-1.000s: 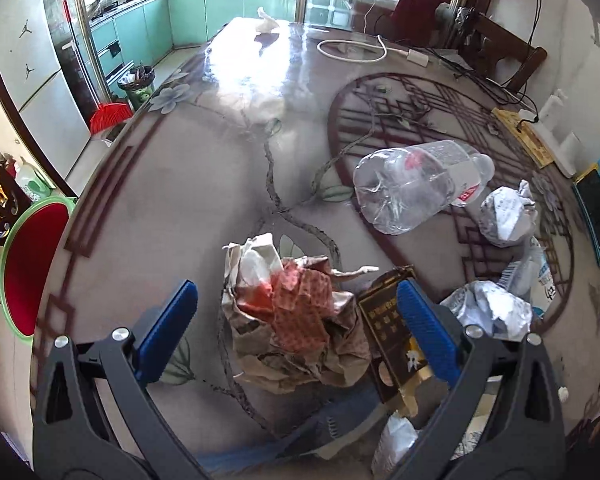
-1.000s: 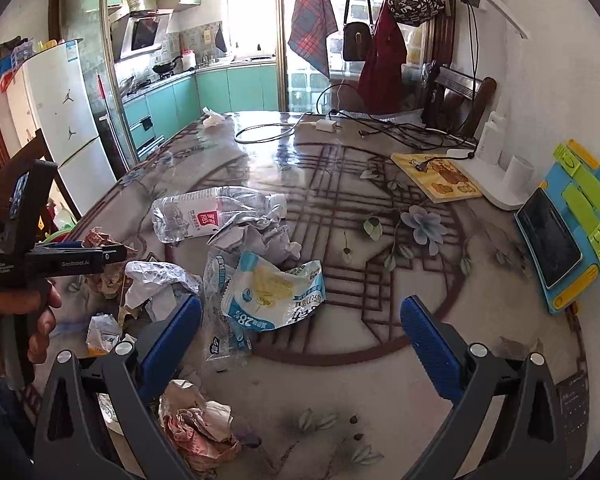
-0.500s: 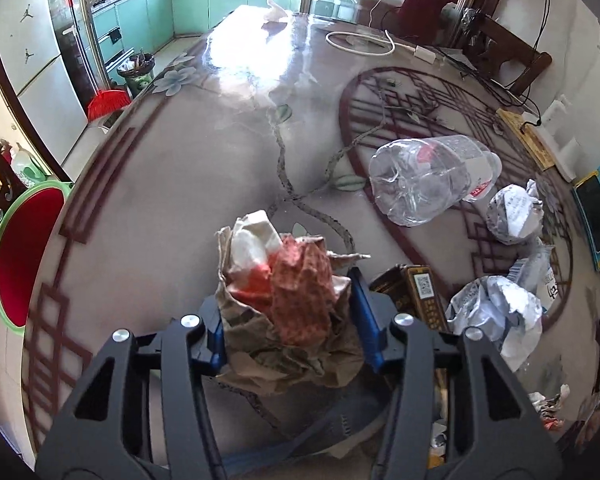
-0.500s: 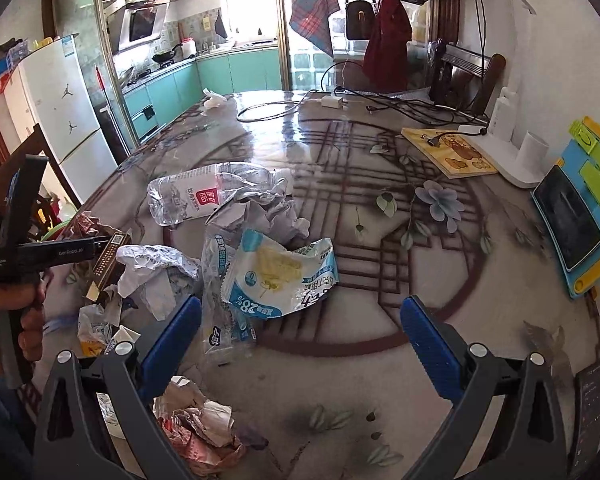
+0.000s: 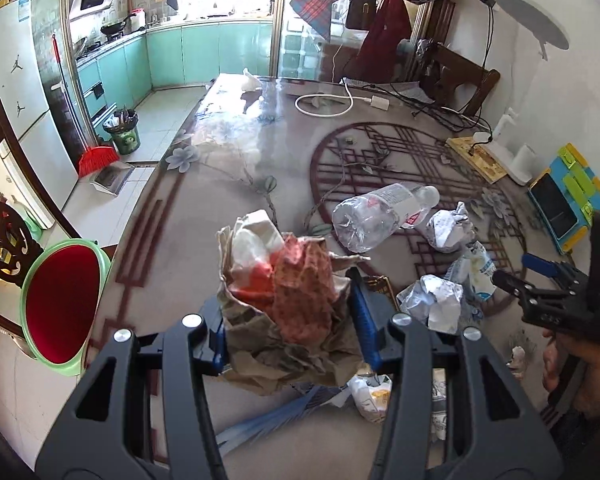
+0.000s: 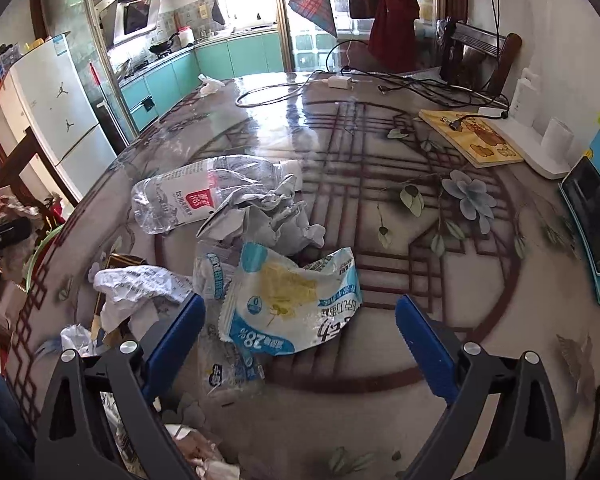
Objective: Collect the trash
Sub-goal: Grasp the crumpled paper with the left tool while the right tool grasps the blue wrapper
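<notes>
My left gripper (image 5: 290,328) is shut on a crumpled brown paper bag (image 5: 288,304) stuffed with red and white wrappers, held up above the table. A green-rimmed red bin (image 5: 62,304) stands on the floor to the left, below the table edge. My right gripper (image 6: 300,340) is open and empty, just above a blue and white snack wrapper (image 6: 292,304). It also shows at the right of the left wrist view (image 5: 540,276). A crushed clear bottle (image 5: 384,216) (image 6: 196,196) and crumpled white paper balls (image 5: 448,228) (image 6: 268,216) lie on the table.
A dark flat box (image 6: 120,264) and more wrappers (image 5: 372,392) lie near the front edge. A book (image 6: 472,140), a blue tablet toy (image 6: 596,220), cables (image 6: 420,88) and a white charger (image 5: 380,102) sit at the far and right side. A wooden chair (image 5: 8,184) stands left.
My left gripper closed on the brown paper bag and lifted it off the table. My right gripper moved forward and lower over the blue and white wrapper, still open.
</notes>
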### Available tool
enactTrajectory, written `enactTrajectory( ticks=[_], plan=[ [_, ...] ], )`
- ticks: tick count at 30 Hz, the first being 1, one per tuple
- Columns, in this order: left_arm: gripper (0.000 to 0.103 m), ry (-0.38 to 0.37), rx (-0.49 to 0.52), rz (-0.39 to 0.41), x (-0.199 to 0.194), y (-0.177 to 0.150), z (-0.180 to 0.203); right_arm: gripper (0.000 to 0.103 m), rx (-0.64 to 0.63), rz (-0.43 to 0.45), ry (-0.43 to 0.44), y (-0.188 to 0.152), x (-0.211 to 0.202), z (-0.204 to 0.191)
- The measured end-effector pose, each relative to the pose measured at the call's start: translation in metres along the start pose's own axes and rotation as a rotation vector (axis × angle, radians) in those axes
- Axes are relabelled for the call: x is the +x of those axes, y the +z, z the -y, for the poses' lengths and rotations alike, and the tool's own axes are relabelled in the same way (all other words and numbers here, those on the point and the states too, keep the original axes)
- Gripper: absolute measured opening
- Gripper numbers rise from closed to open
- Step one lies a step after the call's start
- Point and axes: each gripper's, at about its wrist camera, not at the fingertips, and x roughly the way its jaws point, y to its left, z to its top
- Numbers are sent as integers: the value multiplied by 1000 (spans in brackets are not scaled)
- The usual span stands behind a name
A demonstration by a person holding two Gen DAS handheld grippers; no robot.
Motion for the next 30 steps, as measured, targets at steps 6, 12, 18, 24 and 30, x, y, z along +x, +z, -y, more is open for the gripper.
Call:
enactTrajectory(
  ticks=[6, 12, 18, 24, 30],
  plan=[
    [48, -14, -5, 24, -7, -5, -7, 84, 65, -53, 53, 8, 27, 8],
    [49, -46, -8, 25, -5, -6, -8, 86, 29, -91, 43, 12, 38, 0],
    [49, -53, -11, 28, -5, -7, -12, 71, 28, -67, 24, 9, 38, 2],
    [49, -58, -12, 28, -4, -9, -10, 37, 20, -75, 52, 11, 36, 0],
    [49, -58, -16, 30, -5, -10, -10, 31, 41, -73, 92, 12, 37, 4]
  ],
)
